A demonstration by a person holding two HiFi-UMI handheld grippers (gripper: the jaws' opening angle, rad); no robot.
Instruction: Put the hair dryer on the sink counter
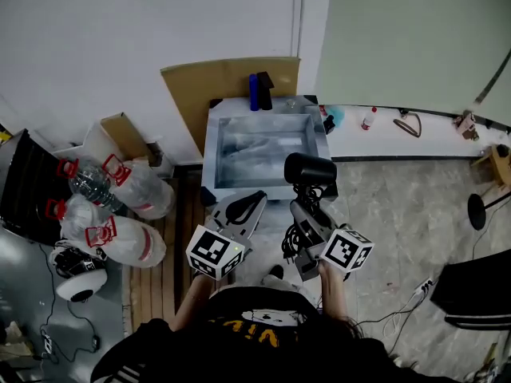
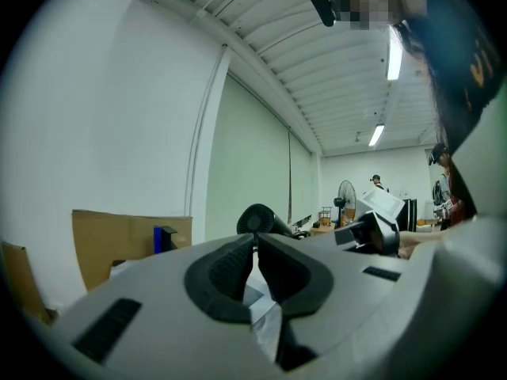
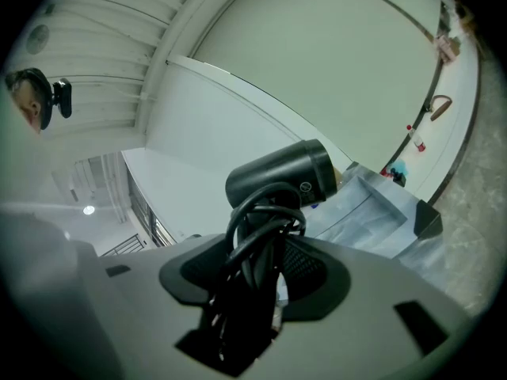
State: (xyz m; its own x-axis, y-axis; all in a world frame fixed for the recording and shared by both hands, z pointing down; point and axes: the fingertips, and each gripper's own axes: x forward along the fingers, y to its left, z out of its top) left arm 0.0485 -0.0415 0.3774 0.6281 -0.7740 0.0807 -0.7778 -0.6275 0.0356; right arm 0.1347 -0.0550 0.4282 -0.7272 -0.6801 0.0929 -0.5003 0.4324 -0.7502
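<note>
The black hair dryer [image 1: 310,170] is held upright in front of the sink, its barrel level with the sink's front right corner. My right gripper [image 1: 307,214] is shut on its handle, which has the black cord wound round it. In the right gripper view the barrel [image 3: 281,176] stands above the jaws and the cord loops fill the space between them [image 3: 265,252]. My left gripper [image 1: 239,210] hangs beside it on the left, shut with nothing in it; its pads meet at the tips [image 2: 255,248]. The steel sink [image 1: 211,146] is wrapped in clear film.
A blue bottle [image 1: 253,92] and a dark object stand at the sink's back edge, with cardboard [image 1: 200,86] behind. Large water jugs [image 1: 128,186] lie to the left beside a wooden pallet [image 1: 172,238]. A white ledge [image 1: 383,142] with small items runs to the right.
</note>
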